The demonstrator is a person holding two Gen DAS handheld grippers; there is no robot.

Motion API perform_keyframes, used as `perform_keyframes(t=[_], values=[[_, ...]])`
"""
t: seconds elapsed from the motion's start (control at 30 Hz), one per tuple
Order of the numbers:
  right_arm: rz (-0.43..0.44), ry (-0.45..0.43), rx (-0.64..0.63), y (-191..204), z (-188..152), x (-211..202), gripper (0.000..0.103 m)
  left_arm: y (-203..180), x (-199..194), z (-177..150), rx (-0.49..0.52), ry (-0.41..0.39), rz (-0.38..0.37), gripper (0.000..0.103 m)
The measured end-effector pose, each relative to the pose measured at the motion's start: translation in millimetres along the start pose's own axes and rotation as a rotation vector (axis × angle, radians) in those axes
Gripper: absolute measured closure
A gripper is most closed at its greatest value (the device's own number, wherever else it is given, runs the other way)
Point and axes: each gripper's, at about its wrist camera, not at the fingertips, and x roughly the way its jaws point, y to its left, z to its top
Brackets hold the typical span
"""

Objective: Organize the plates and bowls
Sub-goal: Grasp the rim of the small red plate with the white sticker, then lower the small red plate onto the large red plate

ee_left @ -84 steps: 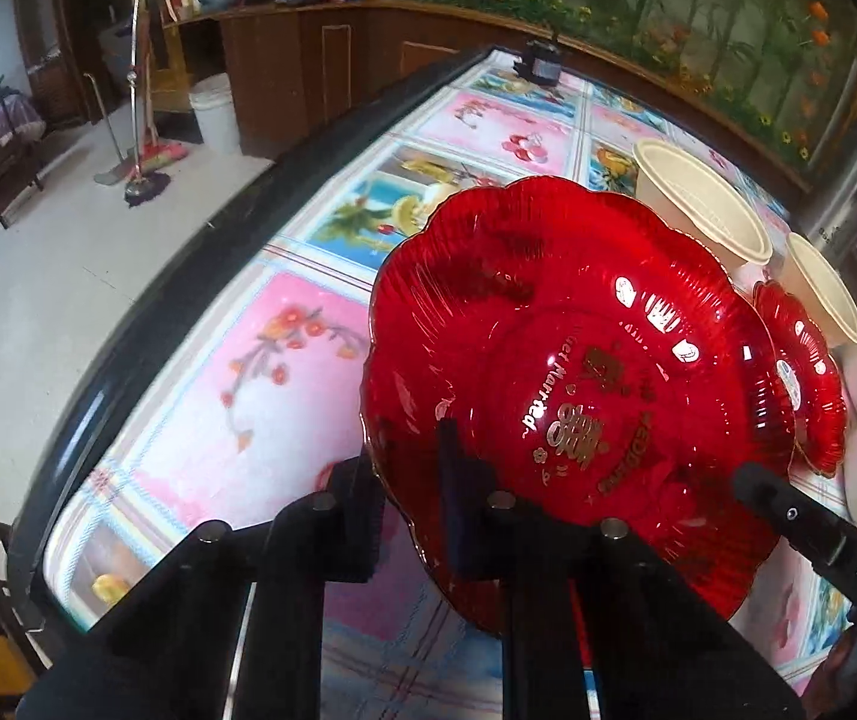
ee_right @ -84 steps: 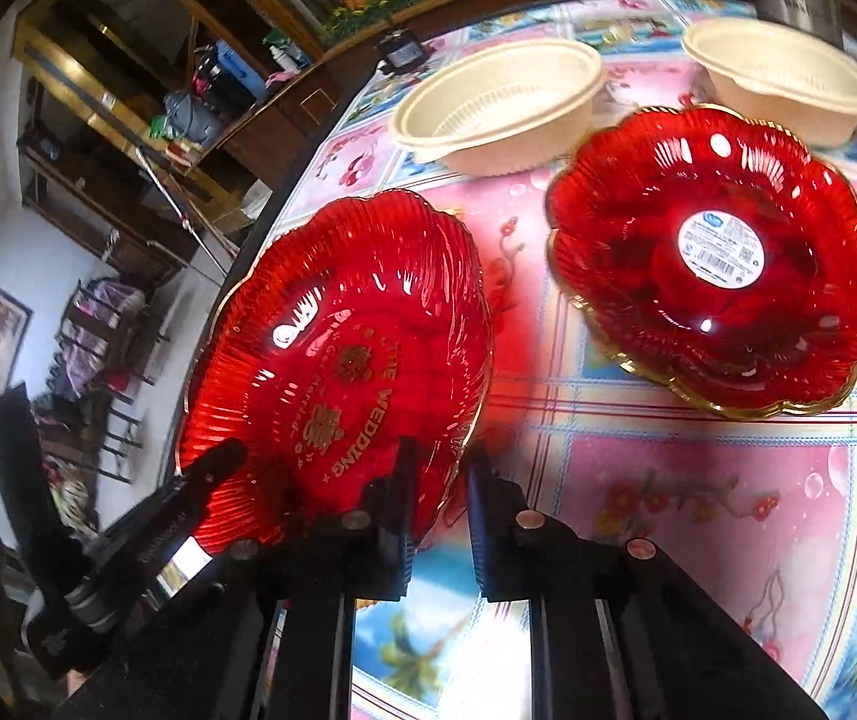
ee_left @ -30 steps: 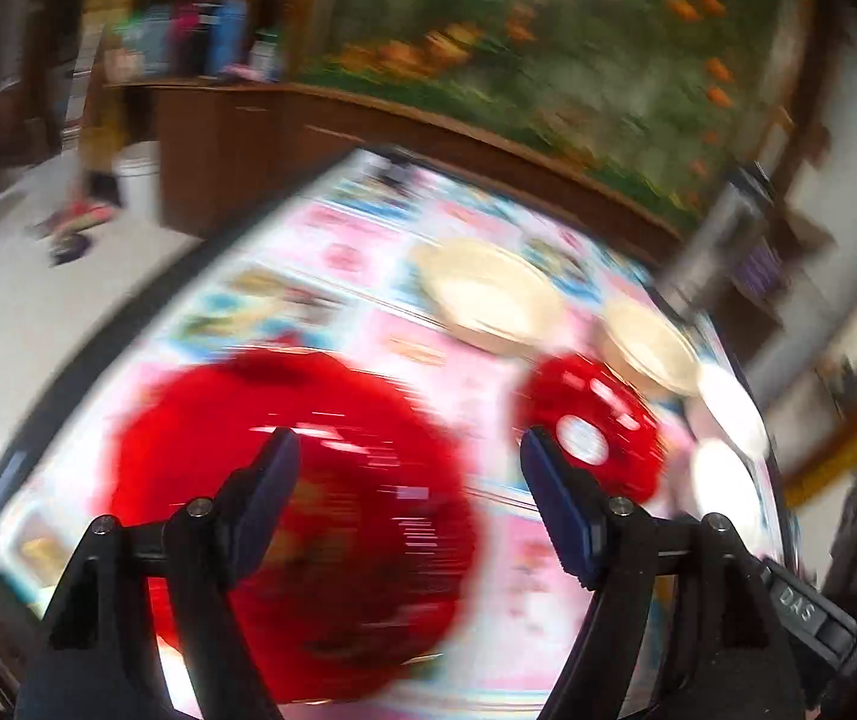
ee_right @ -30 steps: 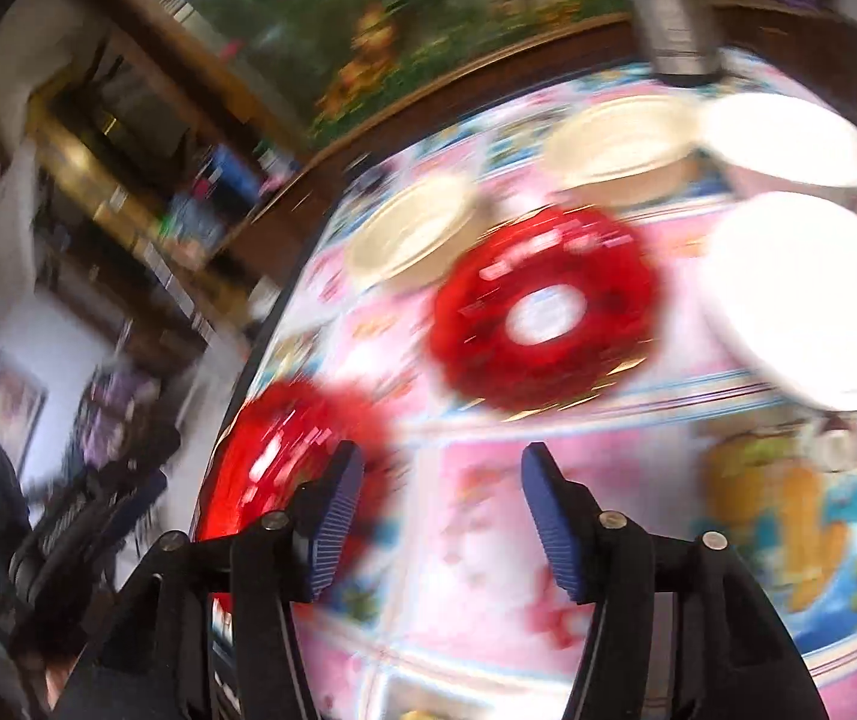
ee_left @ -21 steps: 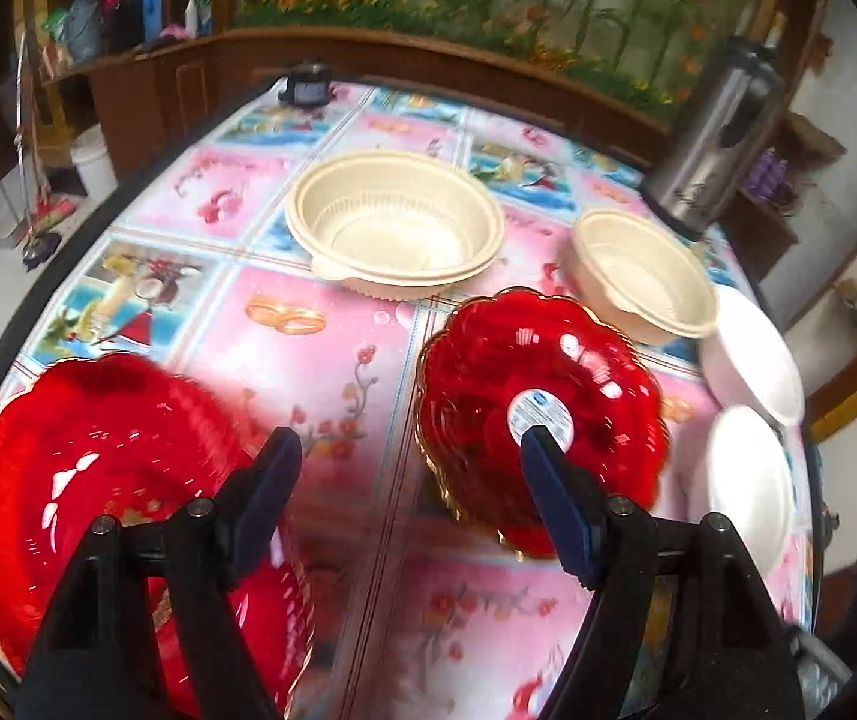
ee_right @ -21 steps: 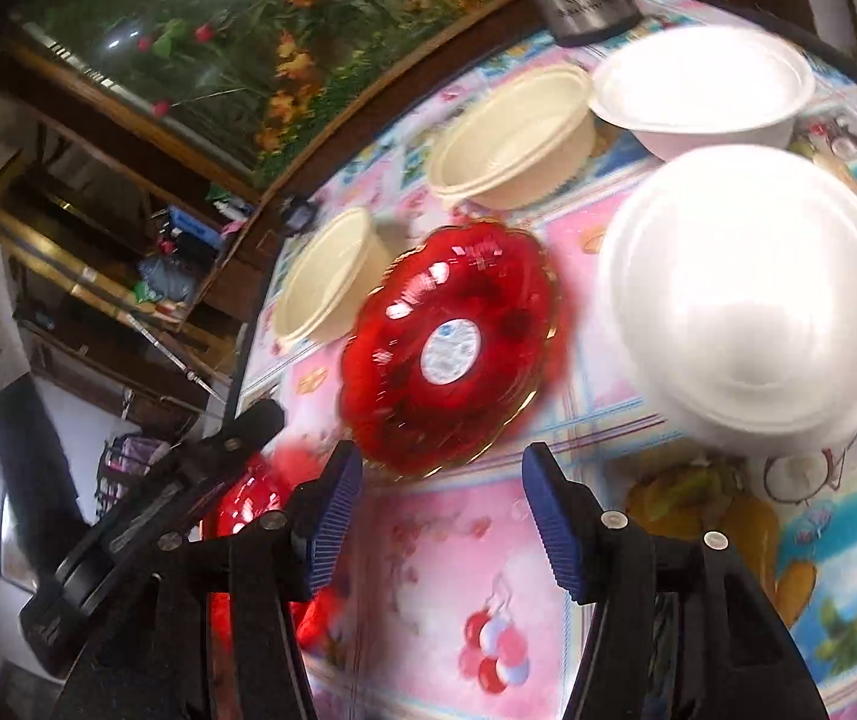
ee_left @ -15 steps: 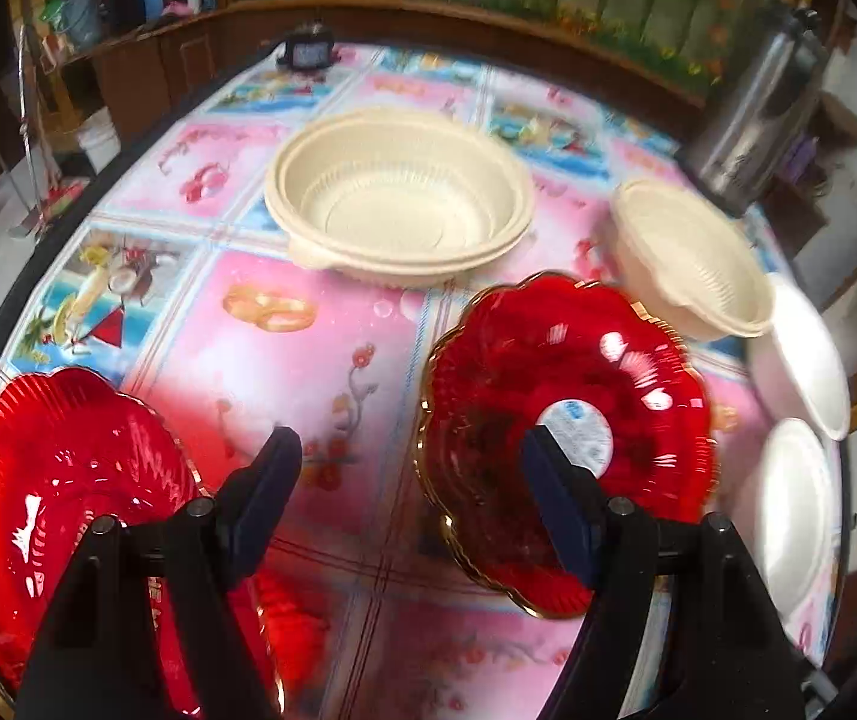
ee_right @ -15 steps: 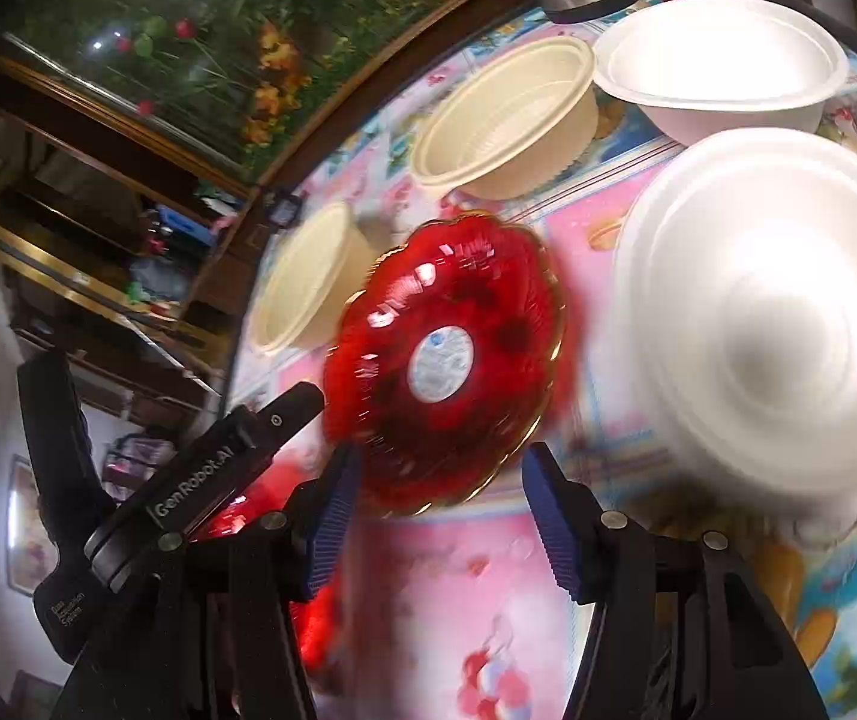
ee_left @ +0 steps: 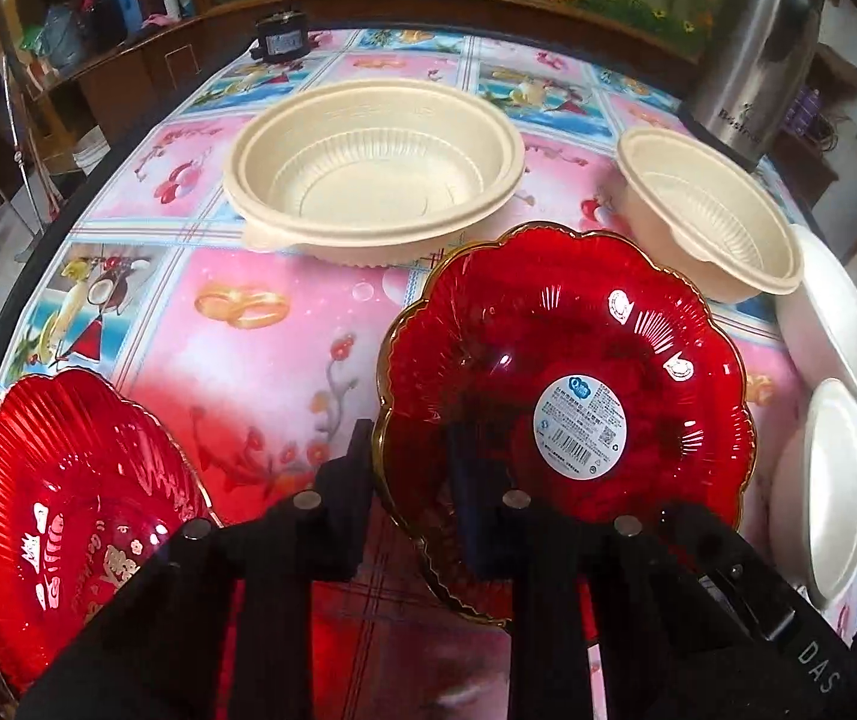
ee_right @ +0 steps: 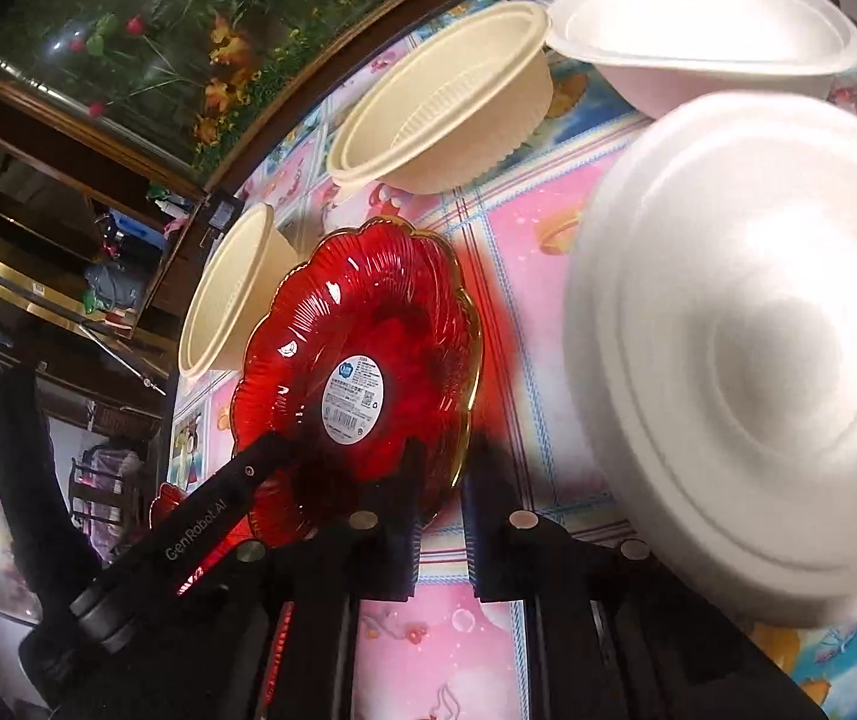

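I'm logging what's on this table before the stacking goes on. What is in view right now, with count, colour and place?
Stickered plate: 1, red with gold rim, mid-table, near edge between both grippers' fingers.
Lettered plate: 1, red, gold lettering, table's near left edge.
Large bowl: 1, beige, behind the stickered plate.
Small bowl: 1, beige, far right, beside the flask.
Foam bowls: 2, white, right edge; the nearer one lies upside down.
Flask: 1, steel, far right corner.
Black device: 1, far edge; kind unclear.
Tablecloth: 1, pink with picture squares.
Left hand-held gripper: black, just closed on the stickered plate's near-left rim.
Right hand-held gripper: black, just closed on its near rim.
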Motion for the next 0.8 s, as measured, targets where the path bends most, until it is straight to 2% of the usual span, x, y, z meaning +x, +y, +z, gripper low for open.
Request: perform_keyframes(t=[0.43,0.8], values=[[0.035,-0.109,-0.105,32,-18,-47,0.092,22,-71,-14,-0.009,-0.16,-0.019,0.083],[0.072,-0.13,-0.226,72,-47,-68,0.092,68,-105,-46,-0.085,-0.226,-0.001,0.083]])
